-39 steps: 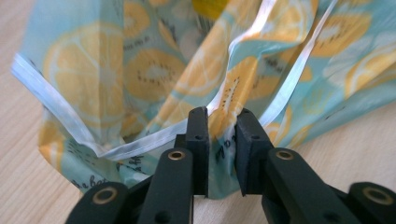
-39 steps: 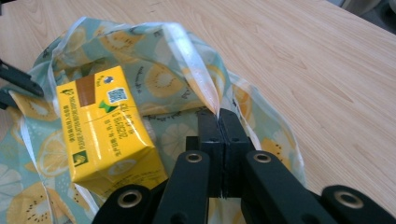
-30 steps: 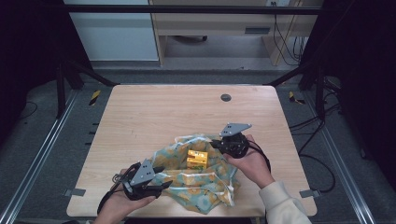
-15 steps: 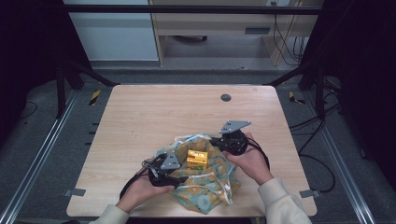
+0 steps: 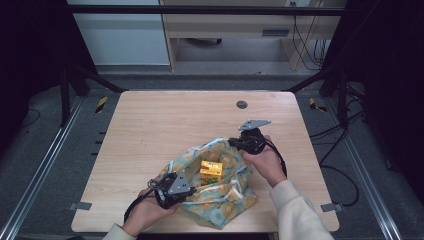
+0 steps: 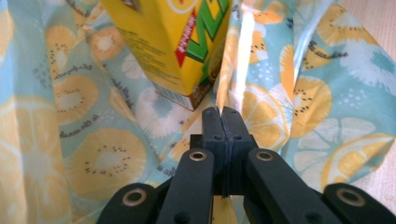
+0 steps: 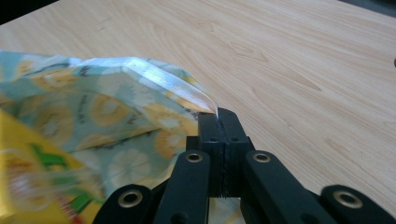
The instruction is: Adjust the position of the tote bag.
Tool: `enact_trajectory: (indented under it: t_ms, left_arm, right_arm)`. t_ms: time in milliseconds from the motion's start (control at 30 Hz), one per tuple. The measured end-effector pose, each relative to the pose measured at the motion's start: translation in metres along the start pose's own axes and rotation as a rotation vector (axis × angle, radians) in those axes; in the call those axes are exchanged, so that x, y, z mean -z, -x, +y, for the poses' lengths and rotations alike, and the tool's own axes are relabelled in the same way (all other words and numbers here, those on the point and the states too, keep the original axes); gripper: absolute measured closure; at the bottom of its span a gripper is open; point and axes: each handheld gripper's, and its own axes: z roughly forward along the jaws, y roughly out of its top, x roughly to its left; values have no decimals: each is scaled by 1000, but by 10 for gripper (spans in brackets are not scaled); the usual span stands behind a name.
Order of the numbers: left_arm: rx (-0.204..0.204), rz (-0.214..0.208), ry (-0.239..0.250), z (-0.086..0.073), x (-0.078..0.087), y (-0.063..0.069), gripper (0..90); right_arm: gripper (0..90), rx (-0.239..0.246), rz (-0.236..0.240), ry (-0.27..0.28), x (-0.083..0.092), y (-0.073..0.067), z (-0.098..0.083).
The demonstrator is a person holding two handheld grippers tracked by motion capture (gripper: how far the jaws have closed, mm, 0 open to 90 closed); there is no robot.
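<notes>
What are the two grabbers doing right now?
Left gripper: just closed, pinching an edge of the fruit-print bag.
Right gripper: shut, pinching the bag's rim.

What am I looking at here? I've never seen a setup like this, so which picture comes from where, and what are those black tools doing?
A person sits at a wooden table and holds a hand-operated two-jaw gripper in each hand; there is no robot arm. The high view looks down from above, with the forearms entering at the bottom. The other two pictures come from small cameras riding on the grippers, each looking along its own black jaws.

On the table lies a light-blue cloth printed with citrus slices, and a yellow drink carton stands on its middle. The left gripper has just closed and pinches a fold of the cloth right beside the carton. The right gripper is shut on the cloth's shiny edge at the far side. It looks as if the cloth is being gathered around the carton.
</notes>
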Motion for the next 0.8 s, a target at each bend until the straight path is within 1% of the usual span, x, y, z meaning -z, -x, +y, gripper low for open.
enact_trajectory:
  t_ms: [33,100,167,200,267,300,400,467,567,667,733,800]
  left_arm:
    - [-2,7,-8,0,0,0,900]
    - [-12,1,-6,1,-1,1,900]
    - [-28,8,-21,1,-1,3,900]
    - [-27,6,-20,1,-1,3,900]
    - [-27,8,-13,2,0,4,900]
    - [-28,20,-8,2,0,4,900]
    - [-21,29,2,4,4,4,900]
    - [-24,25,-2,5,5,4,900]
    - [-27,23,-9,4,6,7,900]
    - [-48,37,-25,3,6,13,900]
    - [-61,38,-35,2,4,16,900]
    - [-72,38,-56,0,2,18,900]
  right_arm:
    - [900,-16,-5,-6,-5,4,-1]
    - [900,-31,-20,-14,-12,12,-4]
    - [900,-43,-46,-19,-17,20,-6]
    - [900,-51,-54,-18,-18,24,-7]
    - [900,-77,-70,-18,-19,30,-9]
    - [900,-83,-77,-18,-19,34,-10]
    - [900,-102,-96,-17,-17,41,-11]
    - [900,-129,-100,-1,-15,46,-13]
    - [900,-130,-120,-13,-15,51,-15]
    - [900,-136,-134,-27,-17,55,-17]
    - [900,-138,-142,-40,-18,58,-19]
    - [900,-135,-153,-53,-20,62,-22]
